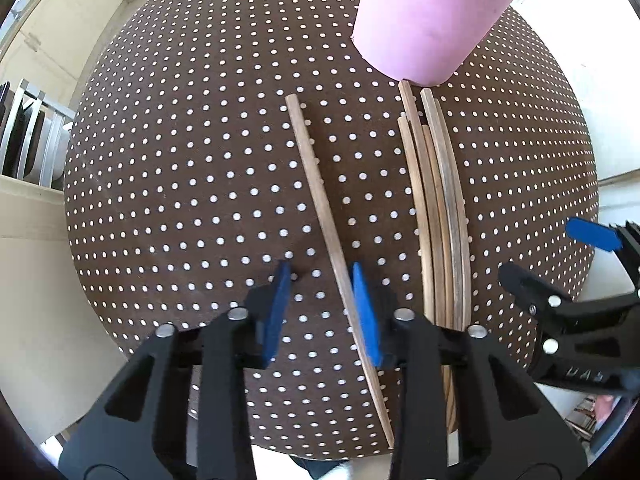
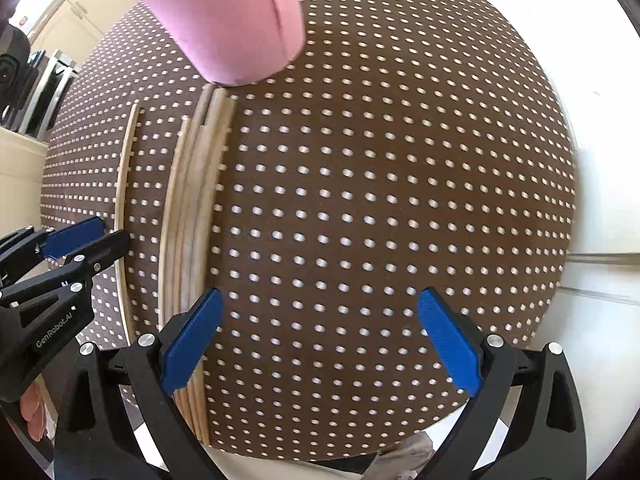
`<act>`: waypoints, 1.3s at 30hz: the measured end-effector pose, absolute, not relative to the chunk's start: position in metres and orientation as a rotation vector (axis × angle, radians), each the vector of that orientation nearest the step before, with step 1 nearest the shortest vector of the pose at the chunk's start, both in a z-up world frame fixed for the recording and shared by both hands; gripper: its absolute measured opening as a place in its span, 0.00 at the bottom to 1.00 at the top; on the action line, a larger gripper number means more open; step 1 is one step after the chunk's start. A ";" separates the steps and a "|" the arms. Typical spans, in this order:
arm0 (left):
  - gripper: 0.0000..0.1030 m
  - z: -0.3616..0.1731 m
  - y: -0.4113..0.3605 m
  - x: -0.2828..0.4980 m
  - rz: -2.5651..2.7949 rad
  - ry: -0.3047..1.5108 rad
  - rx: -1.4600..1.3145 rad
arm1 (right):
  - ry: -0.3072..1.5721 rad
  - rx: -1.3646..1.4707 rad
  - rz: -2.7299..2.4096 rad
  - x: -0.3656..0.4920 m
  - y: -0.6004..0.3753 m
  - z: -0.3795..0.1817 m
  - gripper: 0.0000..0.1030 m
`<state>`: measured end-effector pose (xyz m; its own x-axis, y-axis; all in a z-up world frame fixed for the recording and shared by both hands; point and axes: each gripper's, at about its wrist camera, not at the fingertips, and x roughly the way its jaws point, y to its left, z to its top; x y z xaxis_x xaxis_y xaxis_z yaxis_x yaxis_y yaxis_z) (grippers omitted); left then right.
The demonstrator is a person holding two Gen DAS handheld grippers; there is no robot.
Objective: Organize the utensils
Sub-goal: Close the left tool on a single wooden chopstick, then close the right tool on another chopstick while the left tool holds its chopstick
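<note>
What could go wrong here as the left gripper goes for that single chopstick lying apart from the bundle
The left gripper has the lone chopstick hard against one pad, with a gap to the other pad, and near one end; gripped there, it could tilt or slip. The bundle of chopsticks lies close beside it, so a sideways drag might scatter it. The pink cup stands right at the bundle's far tips and could get knocked when sticks are lifted toward it.
</note>
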<state>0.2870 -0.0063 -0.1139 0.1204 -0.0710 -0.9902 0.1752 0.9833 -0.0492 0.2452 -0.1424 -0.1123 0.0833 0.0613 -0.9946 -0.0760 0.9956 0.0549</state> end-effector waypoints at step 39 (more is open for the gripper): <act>0.12 -0.113 0.065 0.295 -0.178 1.451 -0.136 | 1.414 -0.137 0.248 0.236 -0.059 -0.100 0.39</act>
